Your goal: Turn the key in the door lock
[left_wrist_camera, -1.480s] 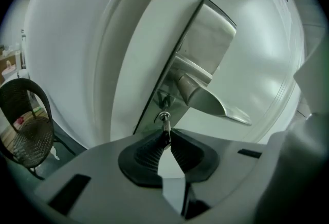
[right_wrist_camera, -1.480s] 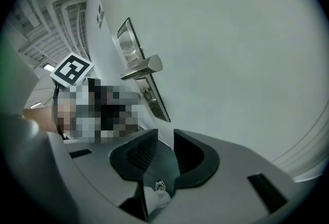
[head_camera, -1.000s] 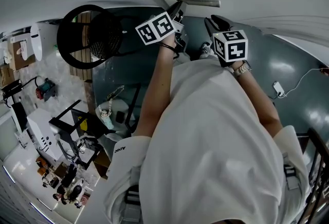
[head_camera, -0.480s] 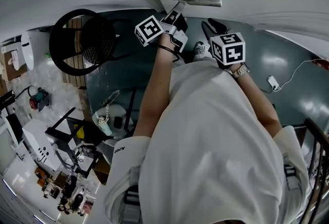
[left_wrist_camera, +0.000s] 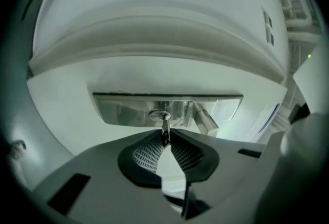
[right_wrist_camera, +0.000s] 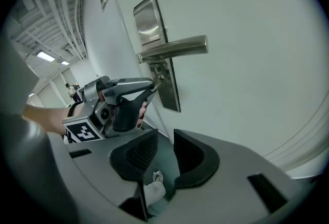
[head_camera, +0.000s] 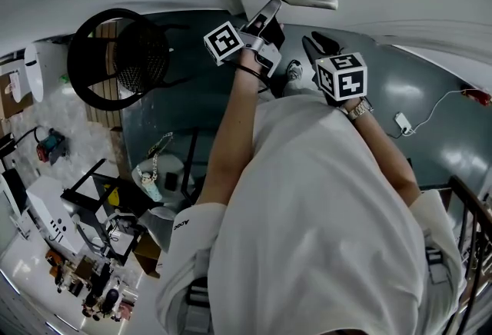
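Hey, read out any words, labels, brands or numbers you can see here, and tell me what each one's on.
White shirt sleeve: short dark print, too small to read.
Black-and-white marker cubes: square patterns only, no letters.
Nothing else is legible.

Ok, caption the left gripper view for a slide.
Left gripper, just eased slightly open, pinches the key seated in the door lock.

I operate in a workshop-type space: exposed ceiling ducts (right_wrist_camera: 54, 4), strip light (right_wrist_camera: 45, 56), glossy painted floor (head_camera: 430, 107), gear clutter (head_camera: 84, 249) beside a black chair (head_camera: 115, 57)
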`<state>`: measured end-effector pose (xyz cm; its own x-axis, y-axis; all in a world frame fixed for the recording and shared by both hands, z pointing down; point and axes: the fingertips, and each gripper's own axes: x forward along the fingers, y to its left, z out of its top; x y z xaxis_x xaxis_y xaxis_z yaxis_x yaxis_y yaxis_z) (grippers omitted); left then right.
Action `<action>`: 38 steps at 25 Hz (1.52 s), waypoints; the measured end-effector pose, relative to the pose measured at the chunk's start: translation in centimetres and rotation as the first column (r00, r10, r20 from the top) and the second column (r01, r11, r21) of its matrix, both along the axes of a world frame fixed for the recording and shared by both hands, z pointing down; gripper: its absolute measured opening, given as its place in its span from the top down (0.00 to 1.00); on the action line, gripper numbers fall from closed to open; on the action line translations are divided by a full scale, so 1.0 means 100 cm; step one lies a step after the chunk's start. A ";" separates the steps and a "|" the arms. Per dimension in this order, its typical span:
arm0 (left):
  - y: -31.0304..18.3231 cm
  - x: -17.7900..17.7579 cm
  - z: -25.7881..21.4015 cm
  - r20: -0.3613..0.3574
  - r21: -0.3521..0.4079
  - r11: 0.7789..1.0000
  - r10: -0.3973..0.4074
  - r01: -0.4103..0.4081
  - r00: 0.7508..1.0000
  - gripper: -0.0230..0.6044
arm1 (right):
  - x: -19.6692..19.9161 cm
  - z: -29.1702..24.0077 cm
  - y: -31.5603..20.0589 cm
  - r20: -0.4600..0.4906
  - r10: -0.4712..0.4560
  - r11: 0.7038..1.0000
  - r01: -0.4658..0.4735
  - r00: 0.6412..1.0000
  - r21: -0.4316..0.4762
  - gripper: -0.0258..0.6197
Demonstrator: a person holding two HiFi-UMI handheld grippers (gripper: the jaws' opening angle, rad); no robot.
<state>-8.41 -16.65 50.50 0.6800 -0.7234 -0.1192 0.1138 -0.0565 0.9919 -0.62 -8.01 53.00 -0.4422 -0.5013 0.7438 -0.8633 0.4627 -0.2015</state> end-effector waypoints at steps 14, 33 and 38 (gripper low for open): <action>0.022 0.000 -0.005 0.822 0.196 0.919 0.037 -0.343 0.569 0.82 | -0.021 0.005 -0.005 0.011 -0.018 1.000 0.018 1.000 0.000 0.81; 0.004 0.025 -0.002 0.781 0.054 0.892 -0.318 -0.449 -0.537 0.79 | 0.029 -0.003 -0.027 0.091 -0.109 0.994 0.106 0.990 0.036 0.81; -0.002 0.023 0.007 0.663 0.036 0.926 -0.303 -0.376 -0.684 0.79 | 0.050 0.004 -0.032 0.093 -0.135 0.991 0.132 0.987 0.037 0.81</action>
